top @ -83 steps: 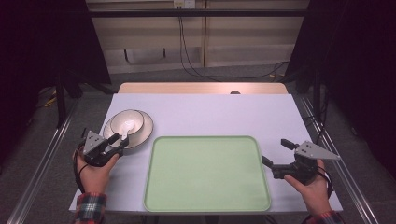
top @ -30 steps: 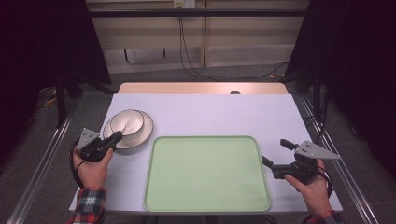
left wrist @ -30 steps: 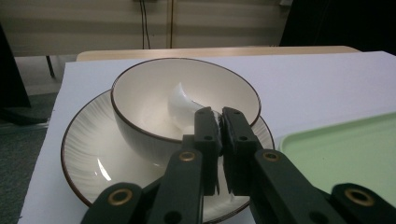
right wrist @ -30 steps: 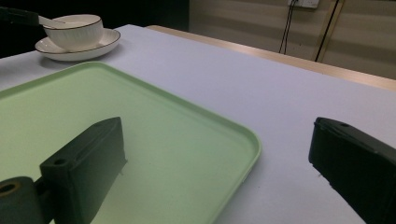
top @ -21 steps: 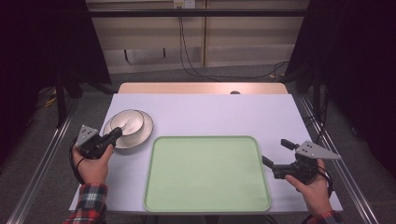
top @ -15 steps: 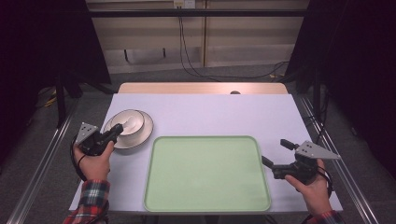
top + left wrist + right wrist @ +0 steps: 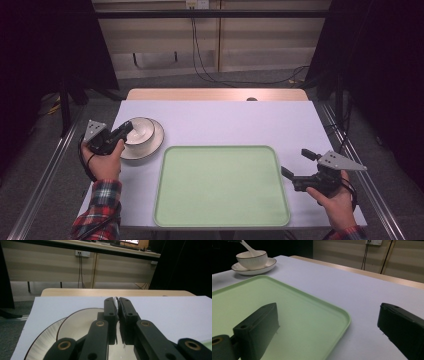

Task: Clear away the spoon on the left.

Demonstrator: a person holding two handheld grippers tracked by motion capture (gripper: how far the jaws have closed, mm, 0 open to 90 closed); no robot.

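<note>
A white bowl [image 7: 137, 131] sits on a white plate [image 7: 152, 142] at the table's left. My left gripper [image 7: 125, 132] hovers over the bowl's near-left side, shut on the handle of a white spoon [image 7: 115, 300] that sticks up between the jaws. In the right gripper view the spoon [image 7: 249, 249] slants out of the bowl [image 7: 253, 260] toward the upper left. A light green tray [image 7: 220, 187] lies at the middle front. My right gripper [image 7: 296, 162] stands open beside the tray's right edge with nothing between its jaws.
A pale sheet covers the table [image 7: 235, 120], with a wooden strip showing along the far edge. Metal rails run down both sides. Cables hang against the wall behind. The tray [image 7: 287, 315] carries nothing.
My left hand has moved away from the person and slightly up, keeping its grip over the bowl. The right hand has stayed put.
</note>
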